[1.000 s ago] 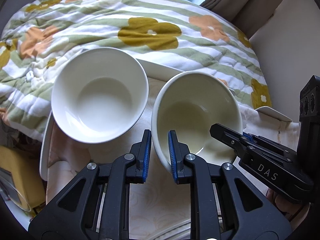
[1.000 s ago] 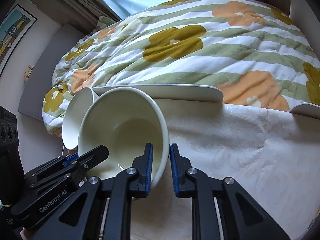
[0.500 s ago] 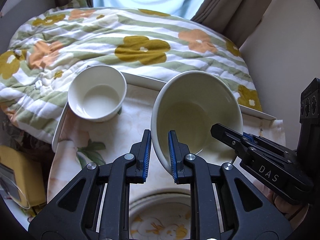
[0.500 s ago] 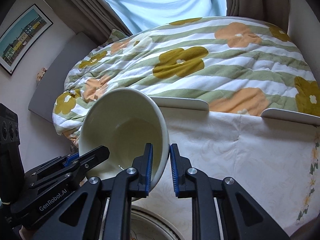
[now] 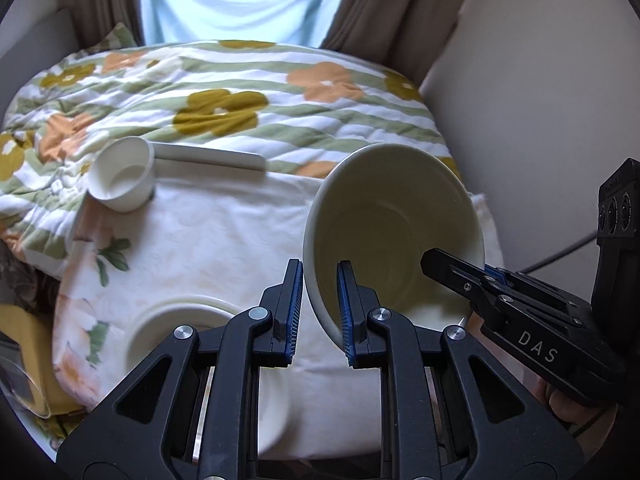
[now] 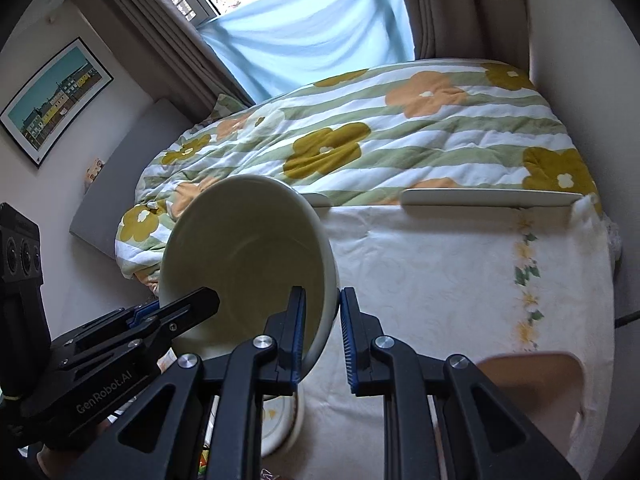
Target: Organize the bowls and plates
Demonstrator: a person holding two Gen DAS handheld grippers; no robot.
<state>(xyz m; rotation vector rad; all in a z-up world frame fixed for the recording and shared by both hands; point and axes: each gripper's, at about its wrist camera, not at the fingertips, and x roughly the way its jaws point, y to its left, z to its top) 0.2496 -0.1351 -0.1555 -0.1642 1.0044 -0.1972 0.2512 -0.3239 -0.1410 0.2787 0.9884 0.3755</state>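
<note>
The left tool [image 5: 318, 312] and the right tool [image 6: 322, 334] are each clamped on opposite sides of the rim of one large cream bowl [image 5: 394, 236], which hangs tilted and empty between them above the cloth-covered tabletop [image 5: 224, 240]. Below and toward the person's side of the held bowl lies a plate [image 5: 172, 316] on the tabletop, close to both tools, and it looks like the likeliest place to set the bowl down. A smaller white bowl [image 5: 122, 178], also empty, sits well apart at the far left edge, nearer the left tool.
</note>
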